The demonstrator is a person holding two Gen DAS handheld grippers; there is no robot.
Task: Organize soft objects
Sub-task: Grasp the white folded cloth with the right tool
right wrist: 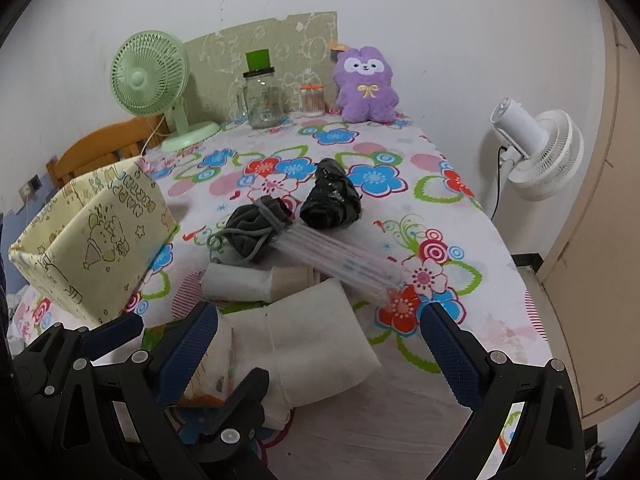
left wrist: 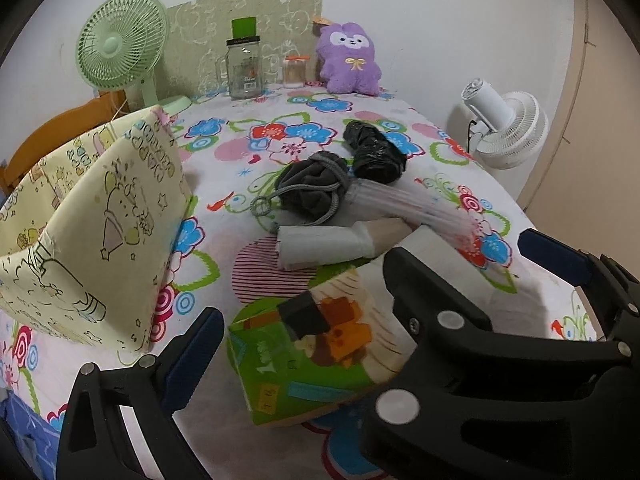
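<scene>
A green printed soft pack (left wrist: 280,368) lies at the near edge of the flowered table, between the wide jaws of my left gripper (left wrist: 312,332), which is open with its pads off the pack. Beside it a white soft pack (right wrist: 332,344) sits between the fingers of my right gripper (right wrist: 318,314), also open. The two grippers overlap, each with a finger inside the other's span. Farther back lie a white roll (left wrist: 320,246), a grey drawstring pouch (left wrist: 312,188), a black crumpled bag (left wrist: 376,152) and a wrapped bundle of straws (left wrist: 412,204). A purple plush (left wrist: 350,60) leans on the wall.
A yellow fabric storage box (left wrist: 100,220) stands open on the table's left. At the back are a green desk fan (left wrist: 120,48), a glass jar (left wrist: 244,68) and a small swab jar (left wrist: 296,72). A white floor fan (right wrist: 540,152) stands right of the table, a wooden chair (right wrist: 100,148) left.
</scene>
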